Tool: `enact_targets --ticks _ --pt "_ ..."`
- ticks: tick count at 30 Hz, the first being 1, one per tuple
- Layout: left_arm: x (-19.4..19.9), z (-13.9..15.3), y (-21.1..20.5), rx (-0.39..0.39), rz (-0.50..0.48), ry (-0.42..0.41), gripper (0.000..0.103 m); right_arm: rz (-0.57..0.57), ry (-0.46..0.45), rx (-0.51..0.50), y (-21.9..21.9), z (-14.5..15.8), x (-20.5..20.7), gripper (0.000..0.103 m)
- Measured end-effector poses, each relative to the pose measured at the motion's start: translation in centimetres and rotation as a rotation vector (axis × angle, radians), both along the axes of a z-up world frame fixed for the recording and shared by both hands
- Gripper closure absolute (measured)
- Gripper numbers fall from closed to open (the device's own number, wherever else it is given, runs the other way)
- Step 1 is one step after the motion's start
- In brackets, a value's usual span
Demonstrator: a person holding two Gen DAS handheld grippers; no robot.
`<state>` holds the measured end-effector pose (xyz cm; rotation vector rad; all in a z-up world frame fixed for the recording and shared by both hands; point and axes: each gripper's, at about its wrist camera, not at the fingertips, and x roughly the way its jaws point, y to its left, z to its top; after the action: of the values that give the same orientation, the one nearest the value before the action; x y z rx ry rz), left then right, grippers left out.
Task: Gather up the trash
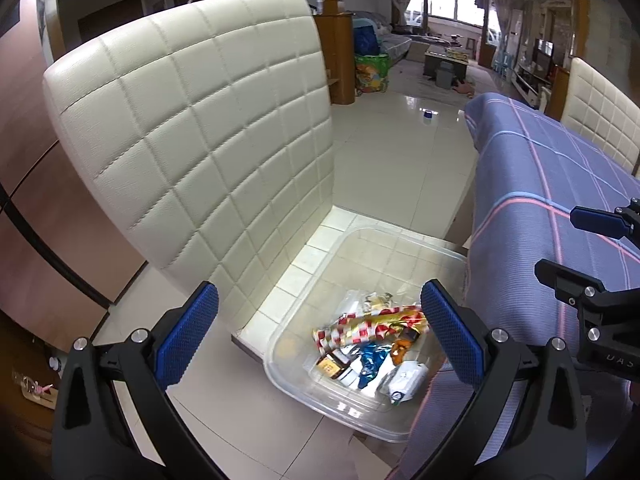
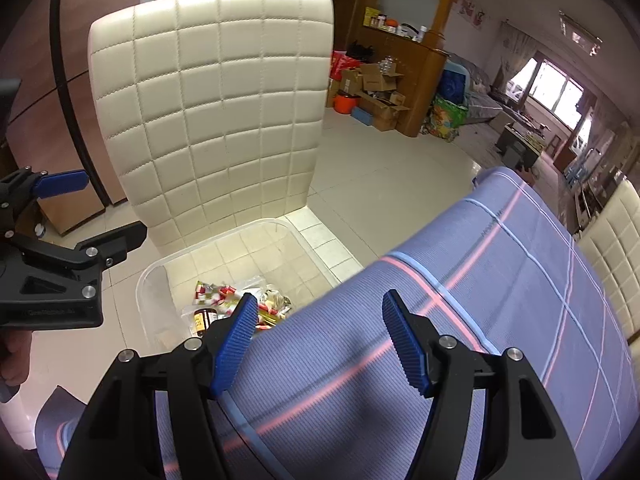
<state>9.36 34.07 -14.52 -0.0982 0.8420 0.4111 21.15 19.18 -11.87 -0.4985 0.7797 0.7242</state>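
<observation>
crumpled red-checked, blue and white wrappers heaped in clear bin.

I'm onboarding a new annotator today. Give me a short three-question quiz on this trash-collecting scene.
1. True or false: the clear bin rests on the chair seat.
2. The right gripper holds: A) a wrapper B) nothing C) a bottle.
3. What covers the table?

Key: 1 true. 2 B; the left gripper is open too. 3 a purple plaid cloth.
</observation>
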Motion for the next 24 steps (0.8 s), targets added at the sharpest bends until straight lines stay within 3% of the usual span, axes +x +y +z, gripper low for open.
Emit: enact_targets --ticks 12,19,24 --pt "0.5 1.4 -3.3 -0.018 -0.049 -0.022 0.003 -0.074 0.017 0.071 -4.1 1.5 -0.3 0.032" --pt "0.6 3.5 -7.8 -0.051 -0.087 -0.085 0.003 -0.300 -0.038 0.111 -10.1 4.3 -1.6 0.027" --pt "-0.7 5.3 -11.6 -0.027 -0.139 -0.070 0.003 -0.398 -0.058 0.113 -13.2 6.1 -3.9 0.023"
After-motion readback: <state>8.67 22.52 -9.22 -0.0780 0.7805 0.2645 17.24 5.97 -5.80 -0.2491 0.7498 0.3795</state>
